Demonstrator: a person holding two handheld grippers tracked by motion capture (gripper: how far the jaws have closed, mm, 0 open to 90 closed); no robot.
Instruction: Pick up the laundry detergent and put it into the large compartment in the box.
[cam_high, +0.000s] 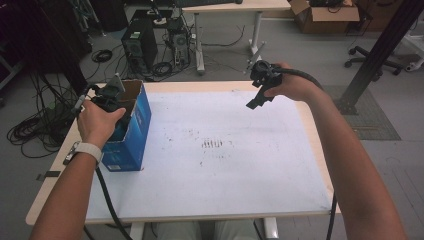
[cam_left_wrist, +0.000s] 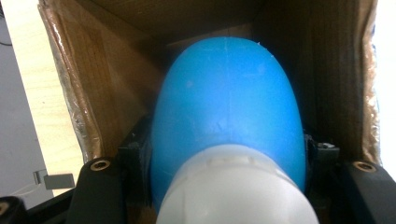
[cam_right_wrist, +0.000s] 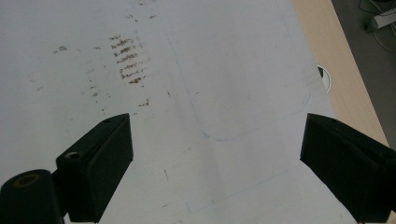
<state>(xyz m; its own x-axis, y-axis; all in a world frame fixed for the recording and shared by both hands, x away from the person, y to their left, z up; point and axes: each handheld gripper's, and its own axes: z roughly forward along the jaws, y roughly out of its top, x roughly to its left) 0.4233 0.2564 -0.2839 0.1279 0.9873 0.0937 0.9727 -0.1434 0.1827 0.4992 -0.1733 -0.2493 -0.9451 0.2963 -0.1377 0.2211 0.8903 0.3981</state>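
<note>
An open blue cardboard box (cam_high: 131, 131) stands at the table's left edge. My left gripper (cam_high: 107, 100) reaches down into its open top. In the left gripper view, my left gripper (cam_left_wrist: 229, 154) is shut on a rounded blue object (cam_left_wrist: 229, 98) with a white end (cam_left_wrist: 233, 191), inside the box's brown walls (cam_left_wrist: 116, 79). My right gripper (cam_high: 257, 97) hangs in the air over the table's far right part. Its jaws stand wide apart in the right gripper view, where my right gripper (cam_right_wrist: 217, 140) has nothing in it above the white mat (cam_right_wrist: 210, 70).
A white mat (cam_high: 220, 165) with dark scuff marks (cam_high: 212, 144) covers most of the wooden table (cam_high: 312, 135). Beyond it on the floor are computer towers (cam_high: 140, 45), cables, another desk (cam_high: 235, 7), a cardboard box (cam_high: 325, 15) and a black post (cam_high: 380, 50).
</note>
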